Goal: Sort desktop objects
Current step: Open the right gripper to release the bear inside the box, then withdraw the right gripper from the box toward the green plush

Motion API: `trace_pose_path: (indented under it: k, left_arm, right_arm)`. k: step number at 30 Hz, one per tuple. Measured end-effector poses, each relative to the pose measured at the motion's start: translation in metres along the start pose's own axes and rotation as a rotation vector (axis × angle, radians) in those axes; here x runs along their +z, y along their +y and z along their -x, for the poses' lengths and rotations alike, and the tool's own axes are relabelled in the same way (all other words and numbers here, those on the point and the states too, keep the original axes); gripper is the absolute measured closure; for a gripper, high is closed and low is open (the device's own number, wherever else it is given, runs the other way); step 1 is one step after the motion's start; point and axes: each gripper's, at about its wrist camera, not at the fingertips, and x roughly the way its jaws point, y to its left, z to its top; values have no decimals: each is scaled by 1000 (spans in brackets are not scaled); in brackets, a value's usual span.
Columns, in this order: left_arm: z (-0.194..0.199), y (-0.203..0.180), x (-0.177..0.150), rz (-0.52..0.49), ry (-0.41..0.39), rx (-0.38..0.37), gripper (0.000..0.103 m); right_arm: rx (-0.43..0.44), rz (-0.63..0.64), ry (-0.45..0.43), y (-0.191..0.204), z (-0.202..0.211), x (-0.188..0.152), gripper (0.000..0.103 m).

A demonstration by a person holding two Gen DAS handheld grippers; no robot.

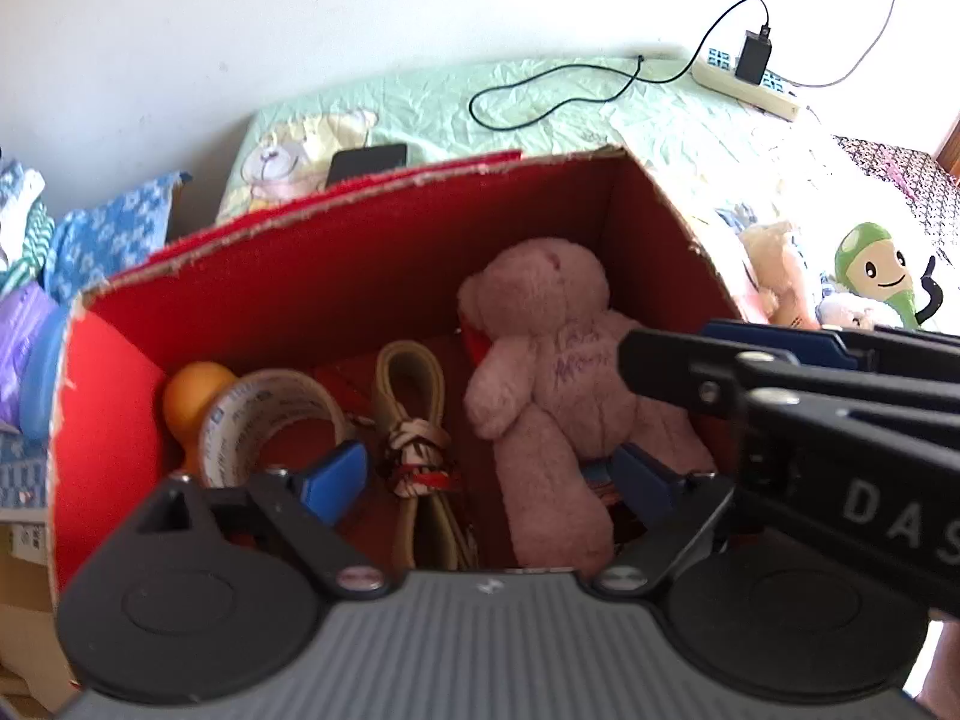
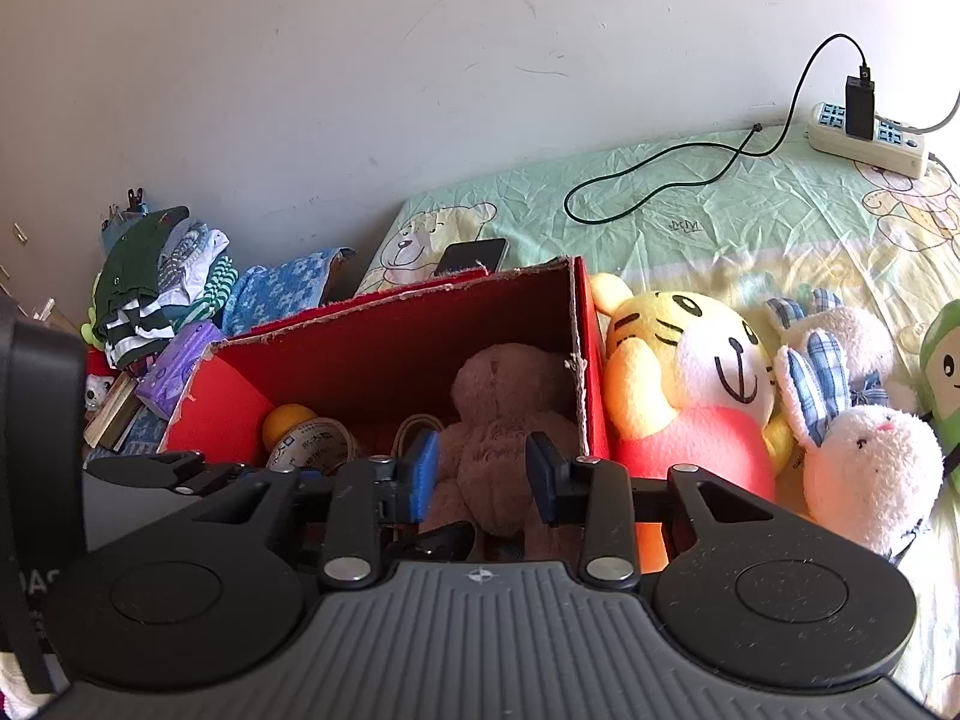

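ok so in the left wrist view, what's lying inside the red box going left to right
orange ball → roll of tape → bundled beige cord → pink teddy bear, all inside the red box

Bright daylight from the right in both views. Bed sheet (image 1: 660,114) blown out to near white at the right edge of the left wrist view. Red box (image 2: 384,348) interior shadowed, dimmer in the right wrist view. Strong fisheye bending at the edges, dark vignette in corners. Near tongs slightly soft; no motion blur.
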Motion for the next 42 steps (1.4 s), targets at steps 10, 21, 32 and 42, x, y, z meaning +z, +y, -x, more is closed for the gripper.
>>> trace_pose_path:
  k: [10,21,32,42]
  left_arm:
    - [-3,-6,-4,26,32,-12,82]
    - [12,-15,-7,12,-56,40,29]
    - [23,-13,-7,54,-80,144,5]
    - [64,-32,-34,107,-149,213,5]
  right_arm:
    - [5,-51,3,-6,8,-9,97]
    - [-1,-60,-32,-3,20,-8,75]
    - [110,-40,-24,-6,21,-6,75]
    - [309,0,-32,-27,47,-19,66]
